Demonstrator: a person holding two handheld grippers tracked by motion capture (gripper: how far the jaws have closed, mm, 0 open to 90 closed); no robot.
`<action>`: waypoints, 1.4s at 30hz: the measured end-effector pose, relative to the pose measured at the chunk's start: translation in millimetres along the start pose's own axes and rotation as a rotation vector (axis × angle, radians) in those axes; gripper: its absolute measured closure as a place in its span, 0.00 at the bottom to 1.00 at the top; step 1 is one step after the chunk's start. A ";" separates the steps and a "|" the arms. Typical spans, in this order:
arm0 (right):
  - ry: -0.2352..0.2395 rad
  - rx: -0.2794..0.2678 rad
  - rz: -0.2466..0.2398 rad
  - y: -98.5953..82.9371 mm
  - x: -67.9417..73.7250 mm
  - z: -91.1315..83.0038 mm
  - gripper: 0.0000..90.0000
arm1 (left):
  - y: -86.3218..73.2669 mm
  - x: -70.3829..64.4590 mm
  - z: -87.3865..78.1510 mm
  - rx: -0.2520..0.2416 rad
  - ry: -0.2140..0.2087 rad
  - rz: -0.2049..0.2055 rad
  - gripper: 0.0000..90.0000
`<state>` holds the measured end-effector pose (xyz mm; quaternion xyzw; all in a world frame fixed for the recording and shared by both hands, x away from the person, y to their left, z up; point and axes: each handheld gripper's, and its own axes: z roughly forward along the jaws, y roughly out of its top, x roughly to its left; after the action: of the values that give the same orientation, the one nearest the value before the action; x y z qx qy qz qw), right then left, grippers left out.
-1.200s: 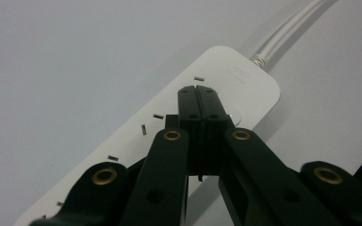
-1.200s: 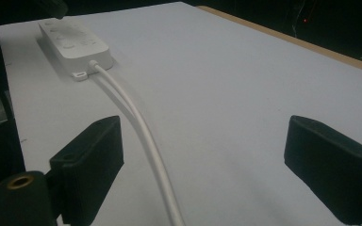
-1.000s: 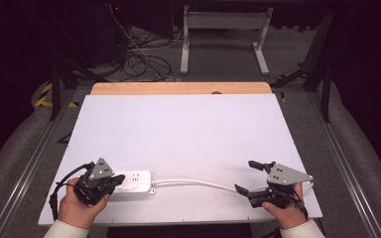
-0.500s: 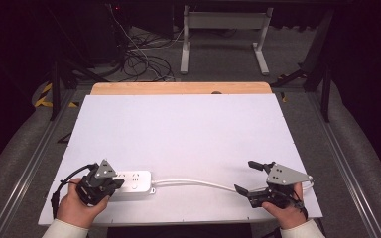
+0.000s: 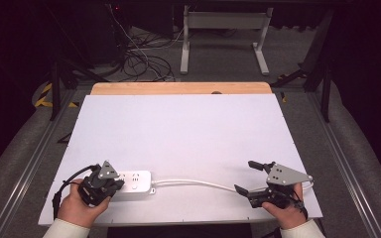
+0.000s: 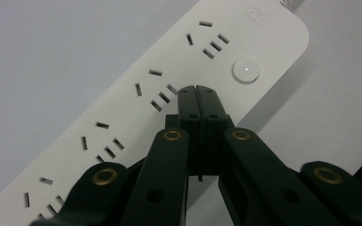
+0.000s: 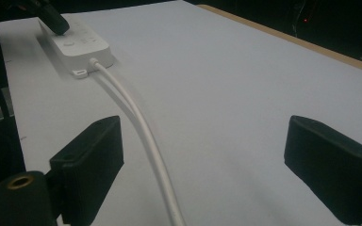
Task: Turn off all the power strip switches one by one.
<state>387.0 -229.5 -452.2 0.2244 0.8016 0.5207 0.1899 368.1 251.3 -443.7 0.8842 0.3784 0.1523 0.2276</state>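
White power strip (image 5: 135, 181) laid near the bench's (image 5: 188, 129) front left corner, left gripper (image 6: 198, 92) pressed closed above it, right gripper (image 5: 250, 177) held wide open, empty, astride the white cable (image 7: 141, 125).

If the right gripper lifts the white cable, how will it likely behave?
The cable lies in a gentle curve, so it probably bends yet holds some shape. Its smooth round surface may slip between the jaws. Pulling it would likely drag the power strip, unless the shut left gripper over it presses down.

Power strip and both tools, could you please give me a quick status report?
Left tool shut, tips over the power strip. Right tool open, white cable running between its jaws, ungripped. Nothing else on the table.
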 end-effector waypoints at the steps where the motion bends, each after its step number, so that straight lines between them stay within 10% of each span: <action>1: 0.000 -0.001 -0.001 0.0 -0.1 -0.1 0.14 | 0.2 -0.5 0.0 0.003 0.003 0.000 1.00; 28: 0.000 -0.003 0.001 0.0 0.3 -0.8 0.14 | -2.1 -3.7 1.9 -0.011 0.024 -0.022 1.00; 42: 0.003 0.000 0.002 -0.4 -0.1 0.6 0.14 | -0.8 -5.9 -17.5 -0.139 0.050 -0.024 1.00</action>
<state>387.4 -229.3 -452.8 0.2242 0.8016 0.5213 0.1882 355.9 252.5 -429.8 0.8576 0.3831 0.1974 0.2806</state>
